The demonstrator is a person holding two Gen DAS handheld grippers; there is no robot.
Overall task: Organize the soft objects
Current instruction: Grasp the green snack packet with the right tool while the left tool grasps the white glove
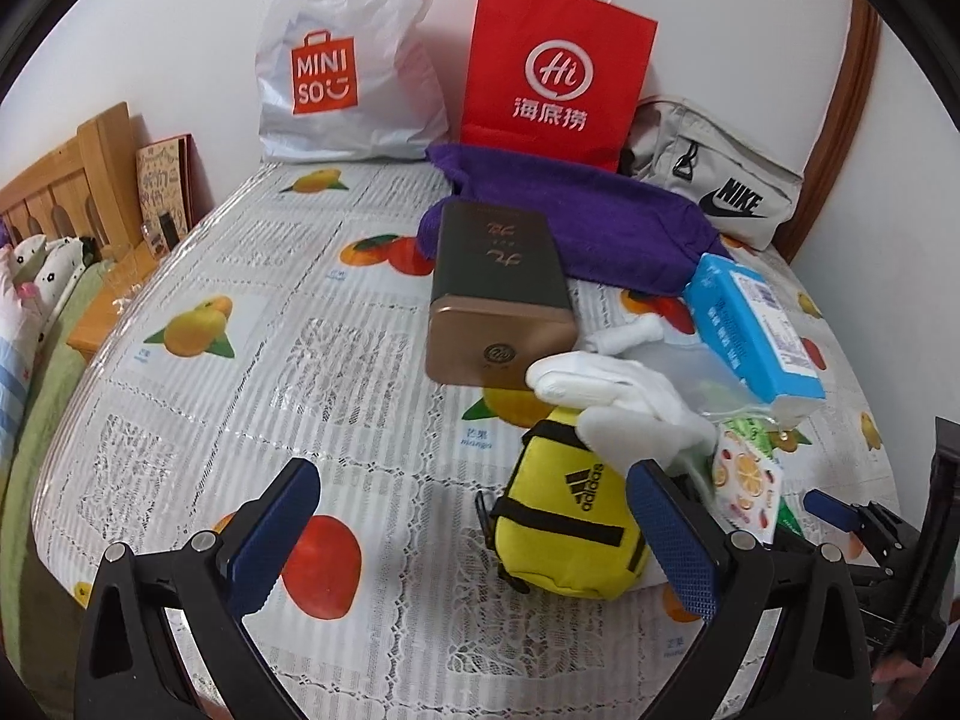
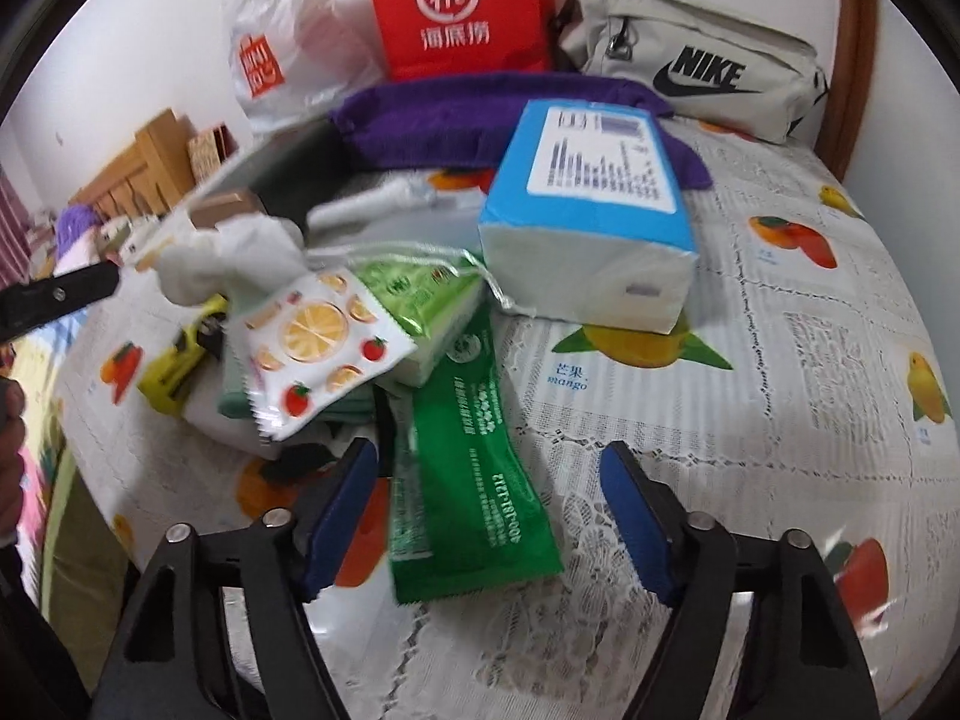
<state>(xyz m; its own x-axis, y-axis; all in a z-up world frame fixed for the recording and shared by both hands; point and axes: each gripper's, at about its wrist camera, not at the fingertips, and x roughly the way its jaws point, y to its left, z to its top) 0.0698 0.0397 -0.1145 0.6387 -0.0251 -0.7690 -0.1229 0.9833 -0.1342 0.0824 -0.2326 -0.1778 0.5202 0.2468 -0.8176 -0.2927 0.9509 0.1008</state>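
Against the white back wall you have two bags standing upright, a white Miniso bag (image 1: 348,60) and a red paper bag (image 1: 558,66), likely the places the soft things are meant to go. They stand at the far edge of the bench (image 1: 336,372), which is covered by a fruit-print cloth.

Your left hand-held gripper (image 1: 474,534) hangs wide, with nothing between its pads, and the yellow Adidas pouch (image 1: 570,522) lies just ahead of it, touching the right pad. That lines it up for a pinch across its soft body.

Your right hand-held gripper (image 2: 489,519) is partly spread and holds nothing. The green sachet (image 2: 474,480) lies flat between its fingers, apparently untouched by the pads.

Behind it the loose pile holds a fruit-print packet (image 2: 318,348), a white glove (image 2: 234,258) and a blue tissue pack (image 2: 594,204), resting on one another.
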